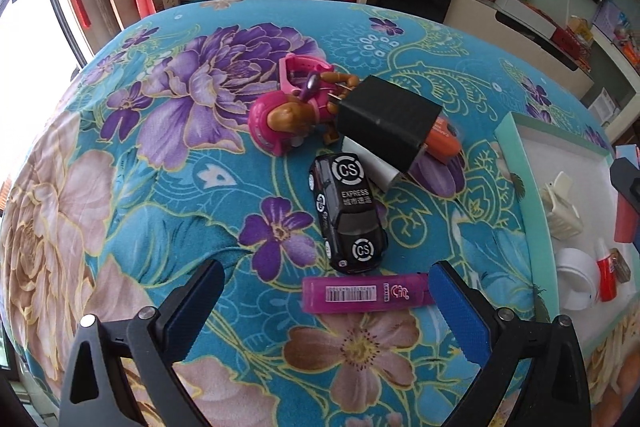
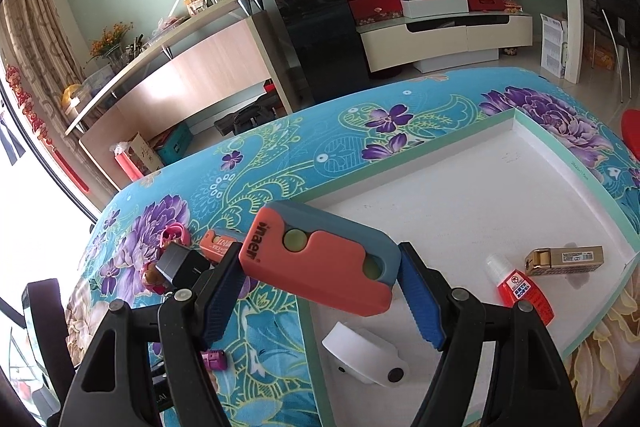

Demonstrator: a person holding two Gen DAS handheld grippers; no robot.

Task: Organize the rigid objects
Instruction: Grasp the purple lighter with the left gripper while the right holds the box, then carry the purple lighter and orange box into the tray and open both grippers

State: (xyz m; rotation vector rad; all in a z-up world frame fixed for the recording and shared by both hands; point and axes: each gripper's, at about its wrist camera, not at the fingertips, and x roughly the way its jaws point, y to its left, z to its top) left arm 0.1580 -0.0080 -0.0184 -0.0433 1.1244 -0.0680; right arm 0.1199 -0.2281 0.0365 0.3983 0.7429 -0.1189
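My right gripper (image 2: 320,291) is clamped on an orange-and-blue-grey case (image 2: 320,259), a flat rounded slab with two pale green round buttons and the white word "inaer" printed along its orange end. The blue pads press its two ends and hold it tilted over the near left edge of the white tray (image 2: 460,195), which has a mint green rim. In that tray lie a white rounded gadget (image 2: 366,355) with a dark dot, a red bottle (image 2: 524,293) with a white cap and a printed warning label too small for me to read, and a gold lighter-like box (image 2: 566,259) carrying a barcode sticker.

My left gripper (image 1: 326,301) stands open over the flowered turquoise cloth (image 1: 160,207) with nothing between its pads. Just beside its right pad lies a translucent purple lighter (image 1: 366,293) with a barcode label. Beyond it sits a black toy car (image 1: 348,211) marked "CS" in white rings on roof and bonnet, with "EXPRESS" and Chinese characters between. Farther off a black box (image 1: 384,119) leans over a silver block and an orange case (image 1: 442,139), next to a pink toy figure (image 1: 288,115) with a brown puppy.
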